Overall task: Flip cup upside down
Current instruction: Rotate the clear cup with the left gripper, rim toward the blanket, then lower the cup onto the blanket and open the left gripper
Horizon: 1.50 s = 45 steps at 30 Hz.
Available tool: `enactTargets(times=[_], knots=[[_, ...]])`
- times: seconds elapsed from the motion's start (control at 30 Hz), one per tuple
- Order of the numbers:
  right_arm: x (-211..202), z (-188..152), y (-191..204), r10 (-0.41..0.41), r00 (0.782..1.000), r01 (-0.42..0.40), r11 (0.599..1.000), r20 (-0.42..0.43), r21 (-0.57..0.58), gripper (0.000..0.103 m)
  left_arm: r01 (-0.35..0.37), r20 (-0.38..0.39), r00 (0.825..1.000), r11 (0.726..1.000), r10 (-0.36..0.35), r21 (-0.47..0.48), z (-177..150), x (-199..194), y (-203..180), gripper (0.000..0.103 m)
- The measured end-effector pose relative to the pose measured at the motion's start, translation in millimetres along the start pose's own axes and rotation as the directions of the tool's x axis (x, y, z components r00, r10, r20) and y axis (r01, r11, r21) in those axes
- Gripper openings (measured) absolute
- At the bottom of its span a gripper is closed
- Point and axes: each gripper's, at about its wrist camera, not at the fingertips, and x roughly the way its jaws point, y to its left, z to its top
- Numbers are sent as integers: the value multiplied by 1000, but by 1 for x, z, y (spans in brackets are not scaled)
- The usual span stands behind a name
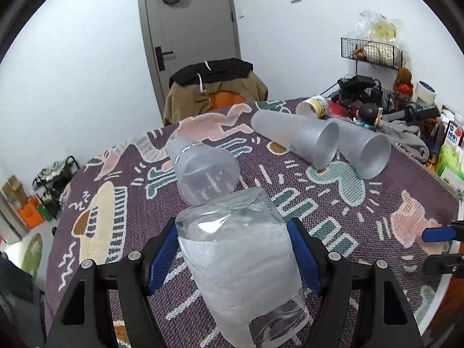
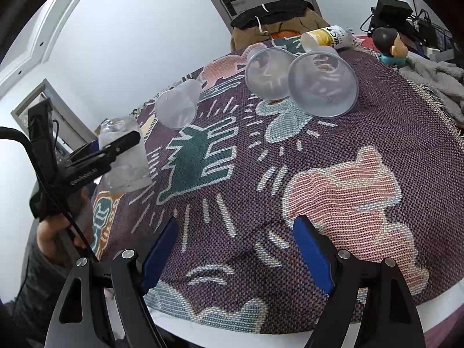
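A lived-in home room: a grey door (image 1: 188, 29) at top centre, a clothes-draped chair (image 1: 214, 87) below it, cluttered wire shelves (image 1: 374, 52) upper right, a patterned woven tablecloth (image 1: 319, 203) across the middle.

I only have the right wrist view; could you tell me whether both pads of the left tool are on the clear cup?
Observer: Yes. The left wrist view shows the left tool with a blue pad on each side of the clear cup.
Operator: Thank you. What lies just beyond it?
Observer: A frosted cup on its side, wide end toward that camera. The two overlap there, so I cannot tell whether they touch.
Operator: Is my tool visible there?
Observer: Yes, the right tool shows at the right edge.
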Motion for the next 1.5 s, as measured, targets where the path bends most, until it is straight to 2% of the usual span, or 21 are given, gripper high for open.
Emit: enactTargets(times=[0.13, 0.33, 0.6, 0.73, 0.97, 1.07, 1.5], knots=[[0, 0, -3, -2, 1000, 2, 1000, 1, 8, 82, -19, 19, 1000, 1000, 19, 13, -2, 3, -4, 75], [1, 0, -4, 0, 1000, 0, 1000, 0, 5, 82, -13, 3, 1000, 1000, 13, 17, -9, 5, -7, 75], [1, -1, -1, -4, 1000, 4, 1000, 1, -2, 82, -24, 33, 999, 1000, 24, 11, -23, -12, -7, 75], [2, 0, 1, -4, 1000, 4, 1000, -2, -7, 82, 35, 1, 999, 999, -35, -20, -31, -19, -4, 75], [2, -1, 3, -5, 1000, 5, 1000, -12, -15, 82, 72, -20, 997, 996, -73, -46, -40, -29, -5, 75], [2, -1, 3, -6, 1000, 6, 1000, -15, -17, 82, 66, -22, 998, 997, -67, -45, -38, -34, -5, 75], [-10, 0, 11, 7, 1000, -6, 999, 4, -42, 82, 129, 46, 991, 988, -126, -88, -21, -77, 6, 97]])
